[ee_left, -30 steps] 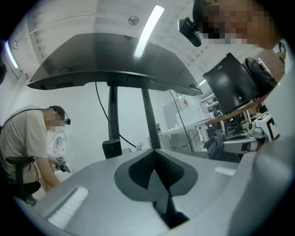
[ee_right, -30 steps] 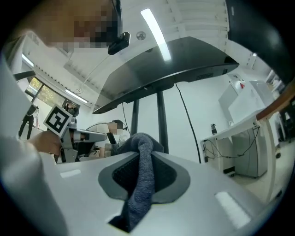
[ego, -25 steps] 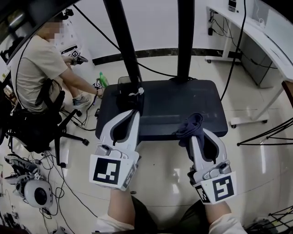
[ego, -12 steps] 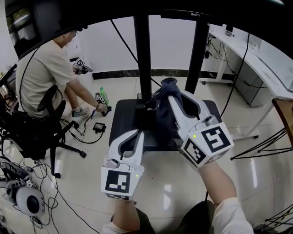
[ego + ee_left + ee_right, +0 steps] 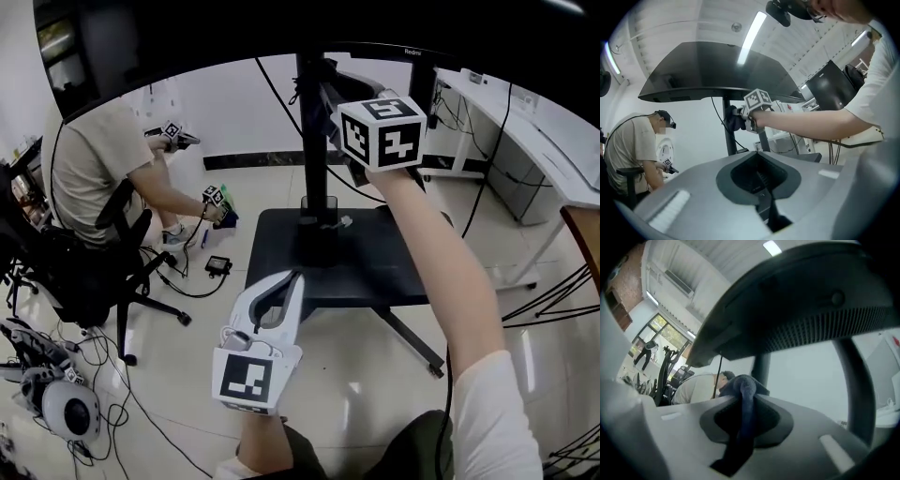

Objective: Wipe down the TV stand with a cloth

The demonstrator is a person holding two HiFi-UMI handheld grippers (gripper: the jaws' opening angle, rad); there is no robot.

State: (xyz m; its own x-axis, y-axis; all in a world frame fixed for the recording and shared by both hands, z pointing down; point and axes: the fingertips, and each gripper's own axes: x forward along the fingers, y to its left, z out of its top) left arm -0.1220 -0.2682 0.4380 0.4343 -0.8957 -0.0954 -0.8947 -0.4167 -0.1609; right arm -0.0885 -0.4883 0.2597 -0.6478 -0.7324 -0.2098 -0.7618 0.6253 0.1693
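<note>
Glossy pale floor tiles are shining around a black TV stand, whose flat, matte base with rounded corners is sitting at the middle of the head view. A straight dark pole is rising from it to the dark TV along the top edge. The right gripper is being held high at upper centre, its jaws pinching a dark blue cloth. The right gripper view is showing the soft, crumpled fabric bunching above the smooth grey jaws and trailing down between them, with the TV's ribbed back overhead. The left gripper is hanging low, in front of the base's lower left corner, its curved white jaws pressed together on nothing. Only the left gripper view is showing the cloth bundle up against the pole just under the screen. At the left of the head view, a seated person in a beige shirt is leaning from a black office chair.
</note>
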